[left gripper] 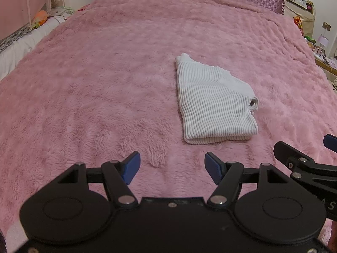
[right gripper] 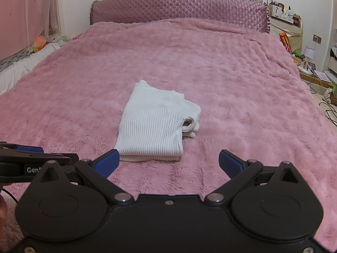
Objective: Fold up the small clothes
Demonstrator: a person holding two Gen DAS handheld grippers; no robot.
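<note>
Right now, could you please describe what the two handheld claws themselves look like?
Both the left claw and the right claw are matte black, with rounded disc-shaped bodies, linkage arms joined by silver rivets, and blue finger pads. White lettering beginning "Gen" marks the left one's side.

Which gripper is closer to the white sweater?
The right gripper, probably. It sits open just short of the sweater, one fingertip almost at the near folded edge. The left gripper, also open, sits beside it, the sweater ahead and off to its right.

Two low wrist views, side by side, facing the headboard (right gripper: 179, 6) (sharing the folded sweater (left gripper: 212, 103))
</note>
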